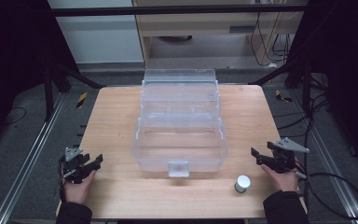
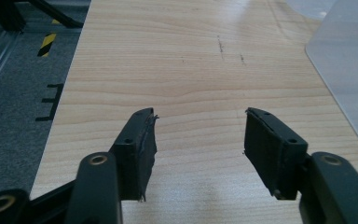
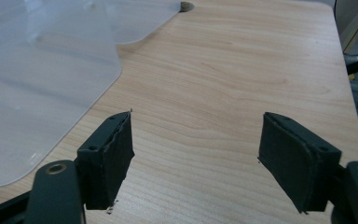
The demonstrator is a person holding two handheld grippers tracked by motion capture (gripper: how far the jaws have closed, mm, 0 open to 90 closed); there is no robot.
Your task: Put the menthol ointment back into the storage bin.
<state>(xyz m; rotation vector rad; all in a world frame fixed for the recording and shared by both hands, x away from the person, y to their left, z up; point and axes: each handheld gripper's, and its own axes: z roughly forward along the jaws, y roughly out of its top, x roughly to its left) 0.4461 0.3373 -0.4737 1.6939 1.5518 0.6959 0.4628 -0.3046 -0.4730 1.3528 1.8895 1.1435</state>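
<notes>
A big clear plastic box sits in the middle of the wooden table. It looks open, with its trays stepped back one behind the other. A small white roll — maybe tape, it is too small to tell — stands on the table just in front of the box's right corner.

The left gripper rests near the front left edge of the table, well apart from the box. Its jaws are spread wide with nothing between them, and the left gripper view looks out over bare wood. The right gripper sits at the right side, near the box and near the little roll. Its jaws are spread wide too, and hold nothing.

This looks like the very start — both hands are waiting, and nothing is picked up yet. The roll is closest to the right gripper, so the next move is likely to swing that gripper down over it, jaws on each side, and squeeze gently.
</notes>
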